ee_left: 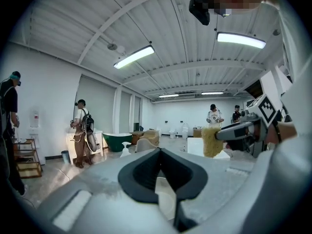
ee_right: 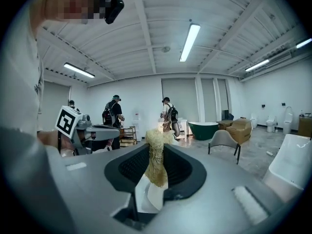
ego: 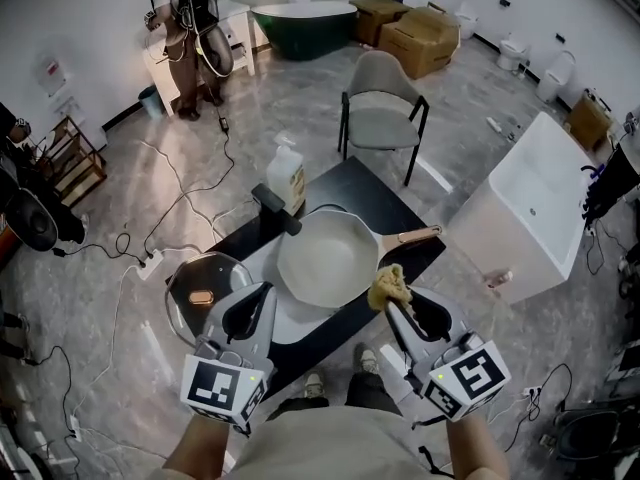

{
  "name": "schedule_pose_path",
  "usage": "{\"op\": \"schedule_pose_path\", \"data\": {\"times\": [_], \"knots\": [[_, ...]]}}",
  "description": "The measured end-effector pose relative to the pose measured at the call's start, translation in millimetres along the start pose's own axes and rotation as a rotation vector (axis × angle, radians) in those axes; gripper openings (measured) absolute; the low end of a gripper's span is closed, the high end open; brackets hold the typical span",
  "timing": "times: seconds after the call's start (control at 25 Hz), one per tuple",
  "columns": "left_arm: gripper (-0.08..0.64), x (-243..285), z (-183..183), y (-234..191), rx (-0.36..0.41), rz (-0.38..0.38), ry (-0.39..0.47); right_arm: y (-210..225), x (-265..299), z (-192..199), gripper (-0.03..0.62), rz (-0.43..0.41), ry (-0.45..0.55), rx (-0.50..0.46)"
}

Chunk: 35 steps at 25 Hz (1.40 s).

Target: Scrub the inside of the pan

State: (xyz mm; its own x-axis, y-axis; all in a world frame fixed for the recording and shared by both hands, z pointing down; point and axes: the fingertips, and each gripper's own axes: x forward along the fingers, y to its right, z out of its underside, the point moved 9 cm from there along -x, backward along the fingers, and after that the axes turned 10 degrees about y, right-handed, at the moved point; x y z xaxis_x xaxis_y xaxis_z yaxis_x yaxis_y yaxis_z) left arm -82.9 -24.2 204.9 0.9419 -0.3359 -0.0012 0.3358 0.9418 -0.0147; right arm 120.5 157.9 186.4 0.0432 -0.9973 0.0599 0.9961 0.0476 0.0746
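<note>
Table (ego: 345,183): pan (ego: 325,258) just beside R tool (ego: 392,304)'s scrubber (ego: 388,286).

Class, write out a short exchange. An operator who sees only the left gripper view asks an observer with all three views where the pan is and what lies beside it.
Operator: In the left gripper view I see the right gripper gripping a yellowish scrubber, but no clear pan. Where is it?
Observer: The head view shows the pan on the dark table, just ahead of both grippers. Its handle points right.
Operator: Is anything lying left of the pan?
Observer: Yes, a glass lid lies flat there, just ahead of the left gripper.
</note>
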Motion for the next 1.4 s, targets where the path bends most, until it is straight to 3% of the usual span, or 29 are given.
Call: {"op": "schedule_pose_path", "data": {"times": [0.2,0.64,0.92,1.12,1.4], "knots": [[0.002,22,13,-5,0.001,-0.066,-0.049,34,28,12,0.095,-0.073,-0.034,0.015],[0.002,88,30,-2,0.0,-0.307,-0.136,124,103,41,0.095,-0.33,-0.122,0.063],[0.002,112,61,-6,-0.05,-0.447,-0.219,156,159,76,0.095,-0.499,-0.242,-0.026],[0.029,117,97,-23,-0.144,-0.573,-0.27,161,200,108,0.095,-0.594,-0.343,-0.075],[0.115,114,145,-26,-0.262,-0.629,-0.425,143,242,140,0.096,-0.745,-0.448,-0.066]]}}
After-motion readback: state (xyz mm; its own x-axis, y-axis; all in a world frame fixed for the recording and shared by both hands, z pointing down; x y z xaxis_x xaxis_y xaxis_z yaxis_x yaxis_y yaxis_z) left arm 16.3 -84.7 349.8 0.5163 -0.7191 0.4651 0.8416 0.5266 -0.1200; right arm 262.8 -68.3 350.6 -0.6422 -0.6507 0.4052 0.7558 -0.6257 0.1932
